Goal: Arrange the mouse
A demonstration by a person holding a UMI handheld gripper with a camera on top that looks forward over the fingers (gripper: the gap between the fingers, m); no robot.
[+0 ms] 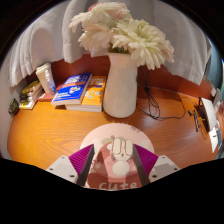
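At the far left of the wooden worktop point(60, 130), close to the wall, a few small items point(30, 95) are bunched together, too small to identify; one looks like a pale upright box. Just right of them lies a short stack of books point(78, 92), the top one blue-covered, over a yellow or orange one, set at a slight angle. Next comes a tall white vase point(120, 88), upright near the middle of the worktop and holding a bunch of white flowers point(122, 35) that spread wide above its neck. A dark cable point(160, 108) trails over the wood just to the right of the vase's base, running off toward a dark object with a pale edge point(212, 120) at the far right, only partly shown.

Nearer the camera, ahead of the vase, sits a round pink mat point(118, 140) with some lettering on its near part that cannot be read. The mouse point(121, 153), pale pink or white, lies on this mat and stands between the gripper point(118, 166) fingers. The left magenta pad point(84, 160) and the right magenta pad point(146, 158) flank it, spread fairly wide. A strip of mat shows between each pad and the mouse, so the fingers are about it and not pressing on it. The mouse rests on the mat by its own weight, its long axis pointing roughly toward the vase.
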